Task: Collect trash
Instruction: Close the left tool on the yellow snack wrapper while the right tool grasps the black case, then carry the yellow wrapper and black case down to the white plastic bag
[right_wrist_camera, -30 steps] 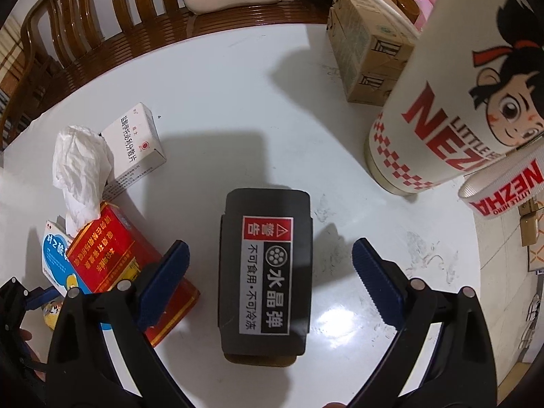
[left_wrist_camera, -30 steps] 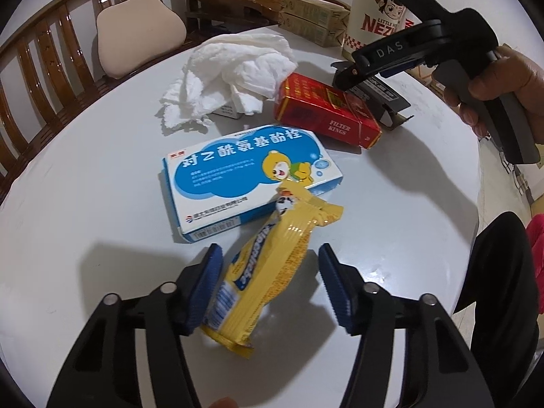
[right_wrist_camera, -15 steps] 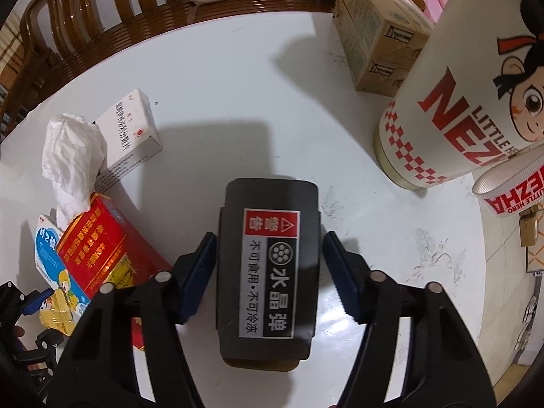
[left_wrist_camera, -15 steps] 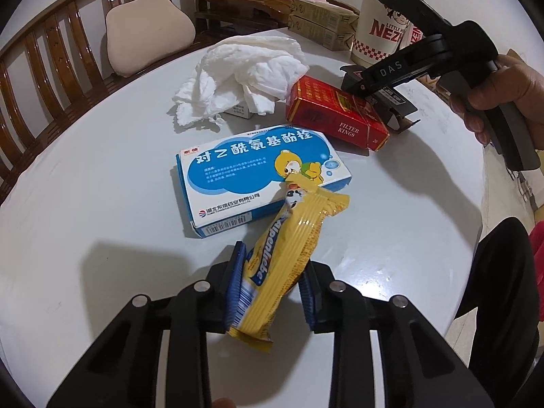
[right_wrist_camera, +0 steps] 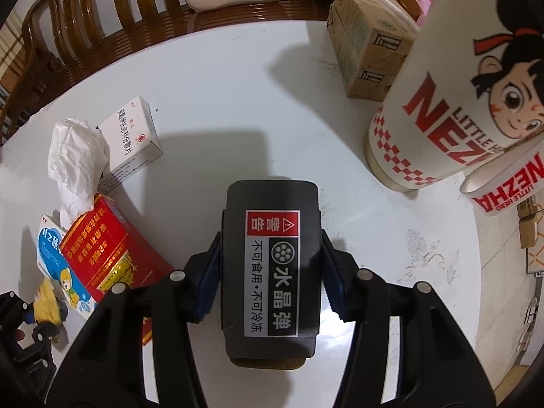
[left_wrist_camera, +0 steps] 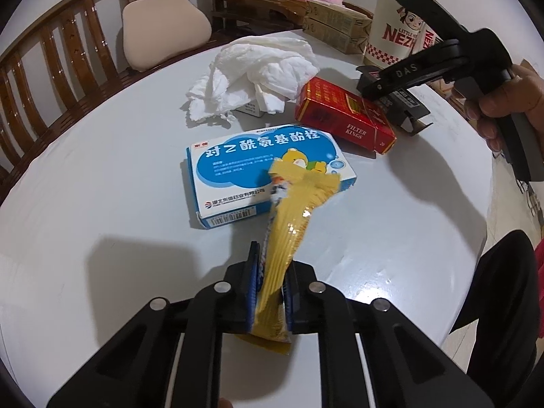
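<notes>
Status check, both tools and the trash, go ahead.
Left tool shut on yellow plastic snack wrapper. Right tool shut on black rectangular box. Nothing blocking either.

A tall Nezha bucket (right_wrist_camera: 452, 102) stood on the white tabletop (right_wrist_camera: 217, 95) beside two stacked cardboard cartons (right_wrist_camera: 367, 44), with wooden chairs (left_wrist_camera: 57, 54) and a beige cushion (left_wrist_camera: 163, 30) behind.

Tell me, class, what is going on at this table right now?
A person is clearing trash off a white table with a tool in each hand. The left tool is shut on a yellow snack wrapper, and the right tool is clamped on a black box with a warning label. A blue medicine box, a red cigarette pack and crumpled tissue lie uncollected.
</notes>
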A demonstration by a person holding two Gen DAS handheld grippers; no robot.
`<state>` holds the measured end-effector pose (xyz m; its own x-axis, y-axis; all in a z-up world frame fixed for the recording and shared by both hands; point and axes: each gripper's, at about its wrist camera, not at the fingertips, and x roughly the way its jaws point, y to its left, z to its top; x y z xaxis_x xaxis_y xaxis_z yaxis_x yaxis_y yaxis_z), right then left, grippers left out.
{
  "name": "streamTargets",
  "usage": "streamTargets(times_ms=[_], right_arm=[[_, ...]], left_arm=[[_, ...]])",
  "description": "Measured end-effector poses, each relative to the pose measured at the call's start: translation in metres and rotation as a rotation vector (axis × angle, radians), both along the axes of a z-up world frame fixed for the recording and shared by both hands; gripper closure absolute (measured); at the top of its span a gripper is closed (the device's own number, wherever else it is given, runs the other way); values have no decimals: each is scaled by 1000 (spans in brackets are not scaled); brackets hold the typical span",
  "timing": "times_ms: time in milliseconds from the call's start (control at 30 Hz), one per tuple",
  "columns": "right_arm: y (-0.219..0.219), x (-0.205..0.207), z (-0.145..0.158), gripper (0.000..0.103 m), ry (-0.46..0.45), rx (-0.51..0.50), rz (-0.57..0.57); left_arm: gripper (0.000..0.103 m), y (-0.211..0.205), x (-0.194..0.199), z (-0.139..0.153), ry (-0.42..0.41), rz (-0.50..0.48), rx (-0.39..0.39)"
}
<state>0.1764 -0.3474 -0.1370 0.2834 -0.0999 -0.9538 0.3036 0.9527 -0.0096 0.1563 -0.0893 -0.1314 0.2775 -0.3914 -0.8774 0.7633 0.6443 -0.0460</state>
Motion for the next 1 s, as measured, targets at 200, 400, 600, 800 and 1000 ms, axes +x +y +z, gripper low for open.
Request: streamTargets(times_ms=[200,400,600,800,1000], right_arm=[[-4,-7,10,52,-25,11,11],[-6,-17,22,52,-51,26,25],[-2,-29,42,52,-91,28,57],[17,-58,77,52,-155,12,138],[40,-94,110,52,-214,14,230]], left_arm=[[93,2,-1,5,-10,29,-8],[93,1,-6,13,-19,38,-18],[93,3,-16,29,-42,59,-25],[93,3,-38,56,-78,74,-60],[93,5,-70,80,-110,83,-76]])
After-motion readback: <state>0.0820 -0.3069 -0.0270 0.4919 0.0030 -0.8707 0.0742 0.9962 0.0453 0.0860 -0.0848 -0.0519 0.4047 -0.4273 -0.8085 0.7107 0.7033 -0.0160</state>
